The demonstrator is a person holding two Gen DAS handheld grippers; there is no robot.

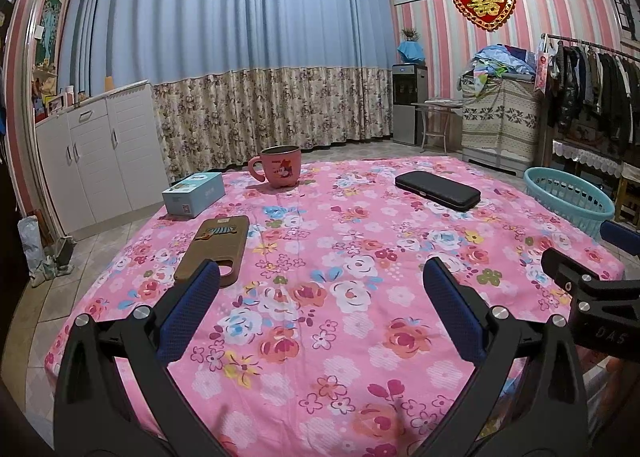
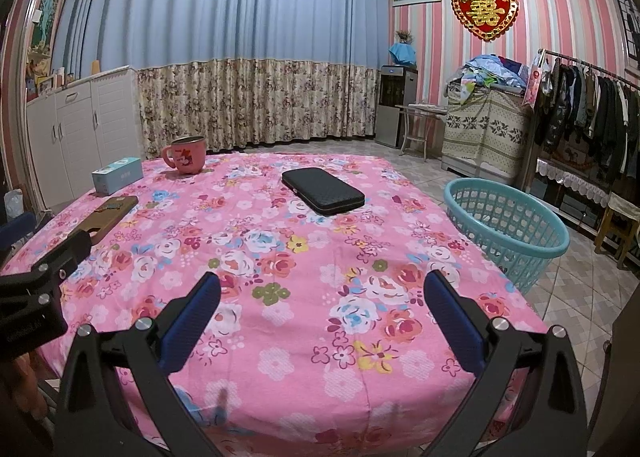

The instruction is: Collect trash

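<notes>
Tongs wide apart over the flowered counter

Left tongs (image 1: 320,305) and right tongs (image 2: 320,307) both gape, holding nothing. On the counter (image 2: 312,337) lie a blue box (image 1: 193,193), brown phone case (image 1: 214,247), pink mug (image 1: 278,166) and black wallet (image 2: 323,190); teal basket (image 2: 506,223) stands beside its right edge

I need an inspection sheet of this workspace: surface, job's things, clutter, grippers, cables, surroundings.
Surface: table under a pink flowered cloth.
Job's things: turquoise basket on the floor at the table's right; pink mug, blue box, brown phone case, black wallet on the cloth, apart from each other.
Clutter: nothing seen.
Grippers: left gripper and right gripper open, empty.
Cables: nothing seen.
Surroundings: curtain, white cabinet, clothes rack.
</notes>
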